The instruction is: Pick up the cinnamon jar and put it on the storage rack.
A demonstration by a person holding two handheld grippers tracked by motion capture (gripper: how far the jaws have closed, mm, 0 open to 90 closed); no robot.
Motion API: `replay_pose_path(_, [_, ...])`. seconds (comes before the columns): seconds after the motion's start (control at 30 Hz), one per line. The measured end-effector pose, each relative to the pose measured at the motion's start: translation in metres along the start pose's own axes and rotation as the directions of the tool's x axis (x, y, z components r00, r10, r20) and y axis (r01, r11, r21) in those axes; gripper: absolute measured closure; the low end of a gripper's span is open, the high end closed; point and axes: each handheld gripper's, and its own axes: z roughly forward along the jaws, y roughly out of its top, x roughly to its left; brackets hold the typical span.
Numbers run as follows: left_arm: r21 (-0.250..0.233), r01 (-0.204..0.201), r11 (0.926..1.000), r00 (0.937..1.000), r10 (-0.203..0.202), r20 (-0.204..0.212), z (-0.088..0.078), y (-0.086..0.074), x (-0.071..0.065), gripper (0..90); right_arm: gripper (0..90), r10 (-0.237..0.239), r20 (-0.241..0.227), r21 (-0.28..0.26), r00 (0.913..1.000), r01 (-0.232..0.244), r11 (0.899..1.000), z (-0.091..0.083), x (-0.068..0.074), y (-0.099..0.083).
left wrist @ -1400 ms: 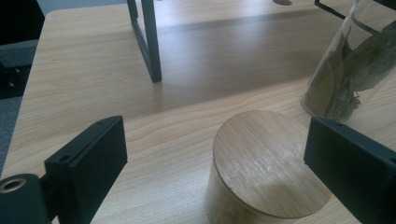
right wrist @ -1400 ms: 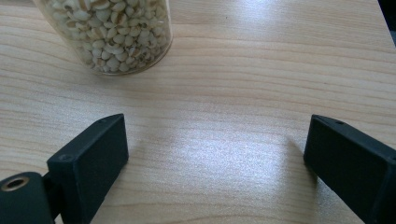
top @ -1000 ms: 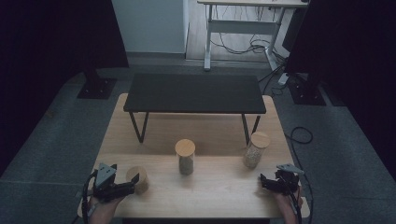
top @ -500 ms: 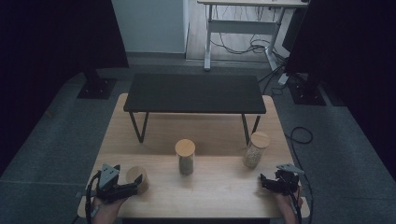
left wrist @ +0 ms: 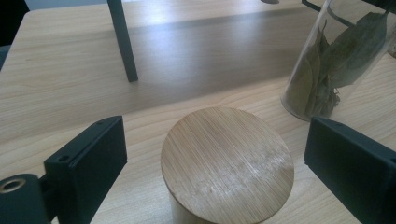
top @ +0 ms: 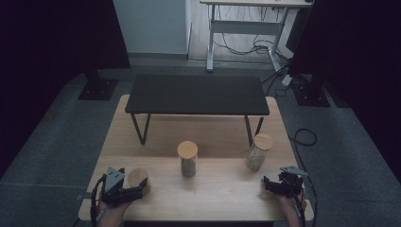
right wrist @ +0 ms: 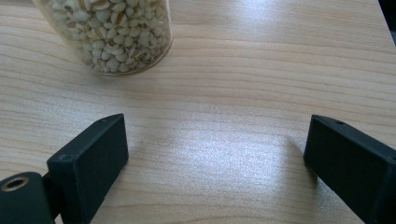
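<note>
A short jar with a round bamboo lid (left wrist: 227, 163) stands on the wooden table (top: 217, 189) at the front left. My left gripper (left wrist: 215, 127) is open, its jaws set wide on either side of the lid and clear of it. In the high view that gripper (top: 131, 191) lies low at the short jar (top: 138, 178), pointing right. My right gripper (right wrist: 217, 123) is open over bare wood with nothing between its jaws. It rests near the front right corner (top: 268, 184). A glass jar of pale grains (right wrist: 107, 32) stands just beyond it.
A tall glass jar of dried leaves (top: 187, 158) stands mid-table, close to the right of the short jar (left wrist: 327, 60). The grain jar (top: 259, 151) has a bamboo lid. A low black bench (top: 196, 94) spans the table's back half on thin legs (left wrist: 122, 42).
My left gripper has edged slightly right, closer around the short jar. The right gripper and the jars have stayed put.
</note>
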Motion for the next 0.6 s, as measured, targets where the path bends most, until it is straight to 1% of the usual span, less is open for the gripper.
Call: replay_pose_path(0.6, [-0.006,-0.012,0.9999,0.9994,0.011,-0.032,0.0066,-0.0080,-0.0073,6.4,5.7,-0.001,0.000,0.000,1.0000,0.001,1.000,0.0001,-0.0001,0.0000])
